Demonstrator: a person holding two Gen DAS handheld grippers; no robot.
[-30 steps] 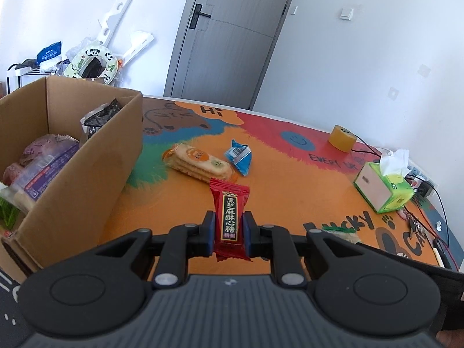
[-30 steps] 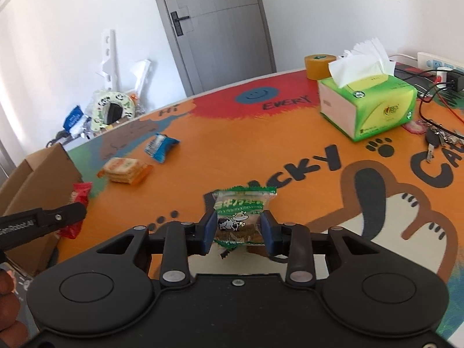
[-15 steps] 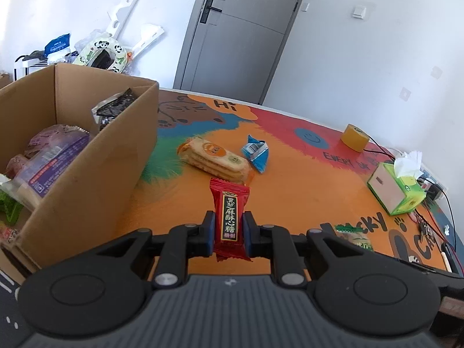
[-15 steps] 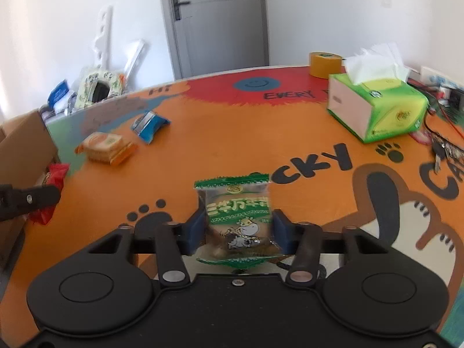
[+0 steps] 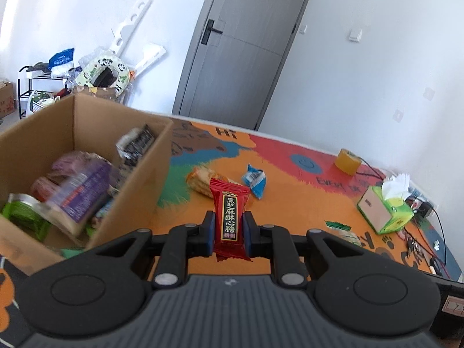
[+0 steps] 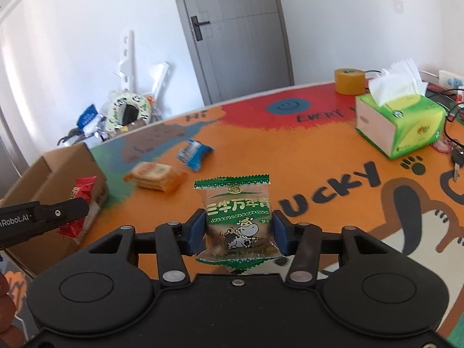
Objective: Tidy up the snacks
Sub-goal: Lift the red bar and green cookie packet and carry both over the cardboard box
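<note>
My left gripper [image 5: 229, 226] is shut on a red candy packet [image 5: 230, 217] and holds it above the table, just right of the open cardboard box [image 5: 136, 179] that holds several snacks. My right gripper [image 6: 237, 229] is shut on a green biscuit packet [image 6: 236, 217] with a cow on it, held above the orange table. An orange cracker pack [image 6: 155, 175] and a blue wrapped snack [image 6: 192, 153] lie on the table beyond. In the right wrist view the left gripper [image 6: 69, 211] shows at the left with the red packet [image 6: 79, 194], beside the box [image 6: 55, 162].
A green tissue box [image 6: 403, 124] and a yellow tape roll [image 6: 349, 81] stand at the right back of the colourful table [image 6: 319, 156]. Keys and cables [image 6: 456, 156] lie at the far right. A grey door and clutter are behind the table.
My left gripper has risen and moved towards the box with the red packet. My right gripper has lifted the green packet higher and moved left, closer to the crackers.
</note>
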